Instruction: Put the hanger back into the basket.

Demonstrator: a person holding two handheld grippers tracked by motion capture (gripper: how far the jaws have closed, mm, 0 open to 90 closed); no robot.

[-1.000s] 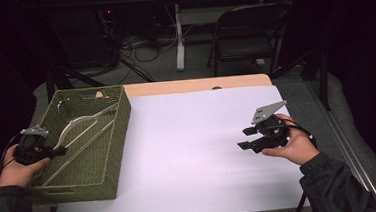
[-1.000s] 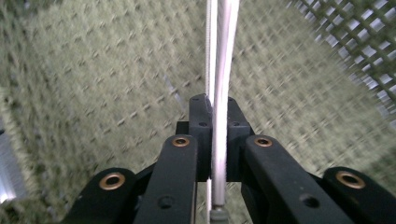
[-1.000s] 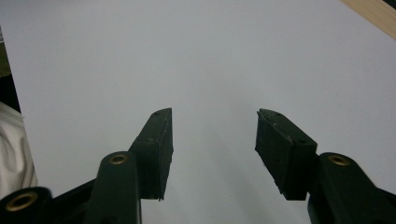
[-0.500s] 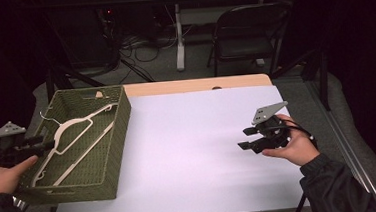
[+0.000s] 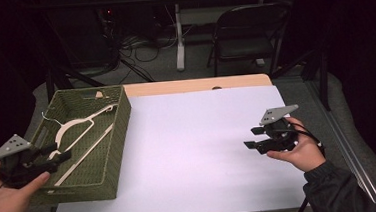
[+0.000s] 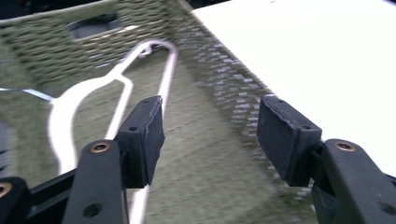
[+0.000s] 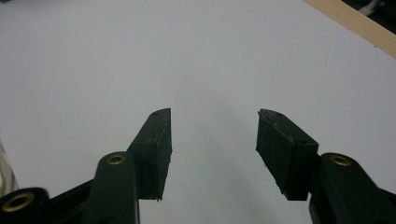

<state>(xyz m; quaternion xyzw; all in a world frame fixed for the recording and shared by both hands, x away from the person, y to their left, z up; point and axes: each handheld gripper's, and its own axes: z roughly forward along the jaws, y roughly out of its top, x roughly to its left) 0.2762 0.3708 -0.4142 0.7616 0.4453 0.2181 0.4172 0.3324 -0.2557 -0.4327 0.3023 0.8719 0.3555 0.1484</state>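
At the left edge of the table, the left gripper [image 5: 54, 151] hovers just outside the near-left rim of the rectangular olive-green woven basket [image 5: 119, 141], its jaws having just been opening and now spread wide with nothing between them. Inside that basket lies the slim white plastic clothes hanger [image 5: 80, 131], flat on the woven floor, its hook toward the far-left corner and its long bar running along the right wall. From the left gripper view, the hanger [image 6: 116, 88] sits beyond and below the black pads [image 6: 144, 135], apart from them. Across the table, well apart from the basket, the right gripper [image 5: 253, 137] rests in the person's hand over the sheet of white paper [image 5: 194, 150] covering the pale wooden tabletop [image 5: 199, 84]; its jaws are parted and hold nothing, with bare paper [image 7: 196, 70] showing between them.
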